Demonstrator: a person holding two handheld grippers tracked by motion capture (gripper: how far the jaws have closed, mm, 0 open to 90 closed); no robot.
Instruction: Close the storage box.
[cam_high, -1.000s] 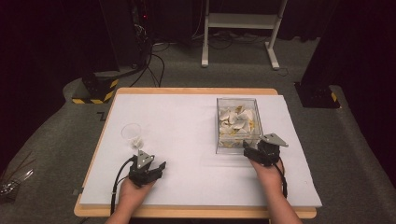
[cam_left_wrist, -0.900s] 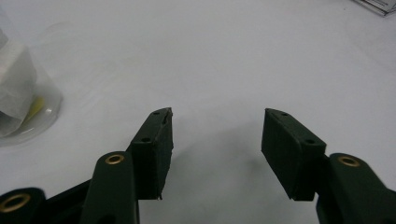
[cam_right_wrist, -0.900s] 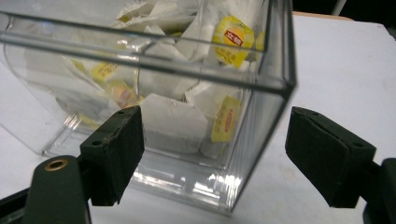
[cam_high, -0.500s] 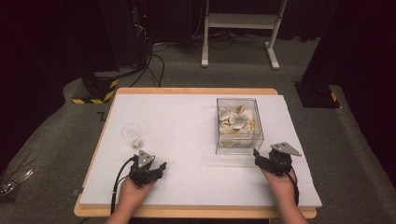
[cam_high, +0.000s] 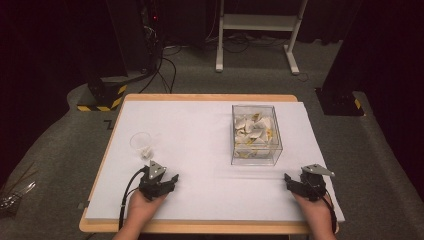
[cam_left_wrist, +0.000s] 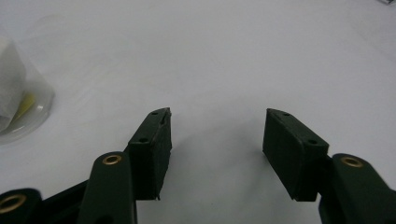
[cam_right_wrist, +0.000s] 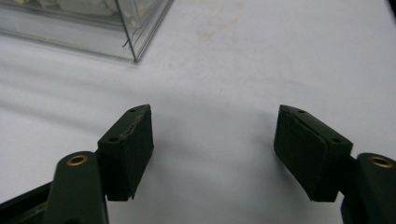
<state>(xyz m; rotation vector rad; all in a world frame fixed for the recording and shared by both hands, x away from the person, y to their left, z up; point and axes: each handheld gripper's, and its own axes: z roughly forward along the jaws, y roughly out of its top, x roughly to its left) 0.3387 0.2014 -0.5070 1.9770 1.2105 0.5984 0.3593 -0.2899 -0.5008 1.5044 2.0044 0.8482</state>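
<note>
From above, we see our left gripper (cam_high: 167, 181) near the front left of the white table (cam_high: 200, 150), its jaws spread with nothing between them. A small clear cup (cam_high: 142, 144) with a bit of white inside stands just beyond it, apart from the jaws. Our right gripper (cam_high: 295, 183) sits at the front right of the table, jaws apart and bare. A clear box (cam_high: 256, 135) of pale, crumpled pieces stands farther back, between the two grippers but nearer the right one, and the right gripper is clear of its front right corner.

Along the left gripper (cam_left_wrist: 215, 133), we look between two black pads standing wide, with plain white table between them. The cup (cam_left_wrist: 21, 100) shows at the left edge, well off the near pad, with something white and a touch of yellow inside.

Along the right gripper (cam_right_wrist: 215, 130), the pads are also parted over bare table; they have just been closing a little, with nothing between them. The box (cam_right_wrist: 116, 32) has its near corner at the upper left, beyond the left pad and apart from it.
</note>
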